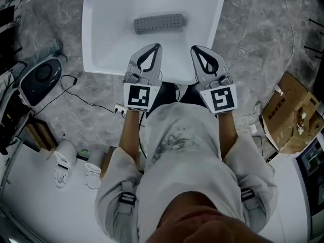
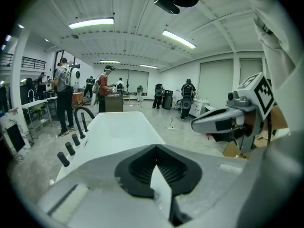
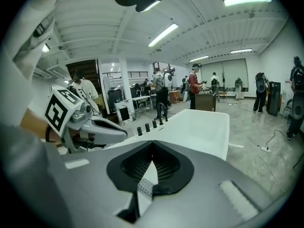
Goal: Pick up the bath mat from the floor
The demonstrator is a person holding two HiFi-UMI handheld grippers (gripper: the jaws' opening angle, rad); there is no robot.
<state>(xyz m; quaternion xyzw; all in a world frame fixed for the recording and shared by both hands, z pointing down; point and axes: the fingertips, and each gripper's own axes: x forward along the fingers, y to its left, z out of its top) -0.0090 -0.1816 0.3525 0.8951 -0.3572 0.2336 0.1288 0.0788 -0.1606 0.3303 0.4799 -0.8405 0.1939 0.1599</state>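
Approach stage: left hand-held gripper (image 1: 155,48) and right hand-held gripper (image 1: 196,49) hover shut, empty, at the bathtub's (image 1: 106,39) near rim; next they must open and reach the grey bath mat (image 1: 159,23) inside, upper centre.

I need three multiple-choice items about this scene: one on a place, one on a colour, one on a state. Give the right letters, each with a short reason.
1. Where does the grey mat lie?
A. inside the tub
B. on the floor
C. on the cardboard box

2. What colour is the tub?
A. black
B. brown
C. white

3. How do the jaws of the left claw and the right claw stand?
A. both wide apart
B. both together, empty
C. one shut on the mat

Answers:
1 A: the mat rests on the tub's bottom, ahead of both claws.
2 C: its walls and bottom are white against the grey floor.
3 B: each gripper view shows the tips meeting, with nothing between them.
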